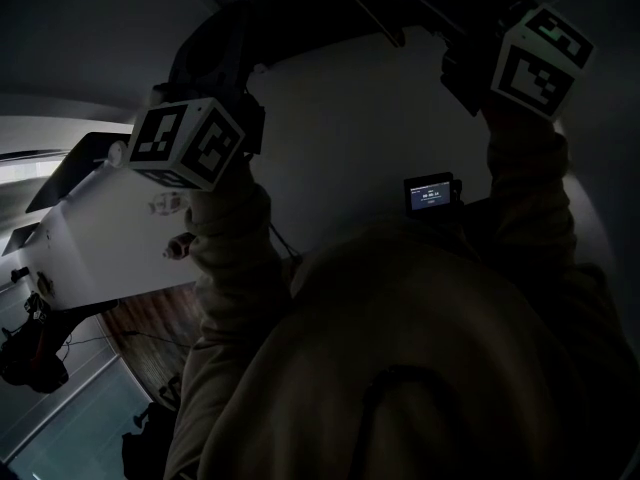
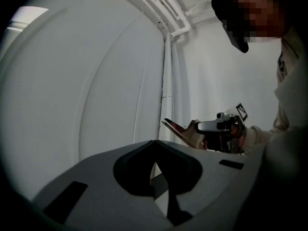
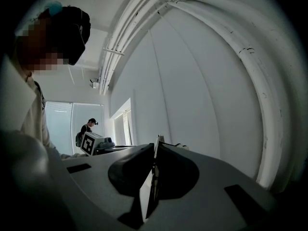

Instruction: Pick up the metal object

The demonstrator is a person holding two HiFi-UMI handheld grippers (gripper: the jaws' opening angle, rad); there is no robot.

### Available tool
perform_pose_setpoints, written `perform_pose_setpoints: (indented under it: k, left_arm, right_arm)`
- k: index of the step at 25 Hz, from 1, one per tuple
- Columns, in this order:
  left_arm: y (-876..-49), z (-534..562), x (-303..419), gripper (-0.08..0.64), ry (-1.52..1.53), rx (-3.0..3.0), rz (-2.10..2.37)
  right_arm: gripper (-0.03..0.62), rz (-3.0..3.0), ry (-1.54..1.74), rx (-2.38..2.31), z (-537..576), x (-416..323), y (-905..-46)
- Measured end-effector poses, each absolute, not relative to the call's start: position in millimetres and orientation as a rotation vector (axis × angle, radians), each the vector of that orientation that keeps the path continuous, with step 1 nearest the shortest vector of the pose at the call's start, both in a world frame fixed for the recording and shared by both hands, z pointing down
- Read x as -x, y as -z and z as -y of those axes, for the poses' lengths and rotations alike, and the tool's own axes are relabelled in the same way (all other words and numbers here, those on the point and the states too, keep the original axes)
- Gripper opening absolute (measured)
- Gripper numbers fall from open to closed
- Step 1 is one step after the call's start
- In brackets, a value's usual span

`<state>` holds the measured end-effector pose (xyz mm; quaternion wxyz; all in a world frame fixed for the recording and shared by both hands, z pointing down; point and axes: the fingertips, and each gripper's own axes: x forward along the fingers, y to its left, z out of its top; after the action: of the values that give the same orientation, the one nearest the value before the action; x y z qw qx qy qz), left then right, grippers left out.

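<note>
No metal object shows in any view. Both grippers are held up high and aim at a white wall and ceiling. In the left gripper view my left gripper has its tips meeting with nothing between them. My right gripper is shut too, its jaws pressed together on nothing. Each gripper sees the other: the right one in a hand, and the left one's marker cube. The dark head view shows the left cube and the right cube above my sleeves.
White pipes run along the ceiling, and one pipe runs down the wall. A second person stands far off by tall windows. The head view shows a small lit screen, a white table and wooden floor.
</note>
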<state>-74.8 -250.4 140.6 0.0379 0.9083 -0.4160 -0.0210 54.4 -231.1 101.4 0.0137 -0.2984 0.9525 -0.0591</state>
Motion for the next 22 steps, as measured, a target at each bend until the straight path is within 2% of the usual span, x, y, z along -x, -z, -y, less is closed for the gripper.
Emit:
perform_pose_setpoints:
  k: [22]
  left_arm:
    - [-156.2,256.9,79.1,0.005,0.052,-2.762,1.277]
  right_arm:
    - [0.035,-2.972,0.207,0.932,233.6,-56.8,-106.7]
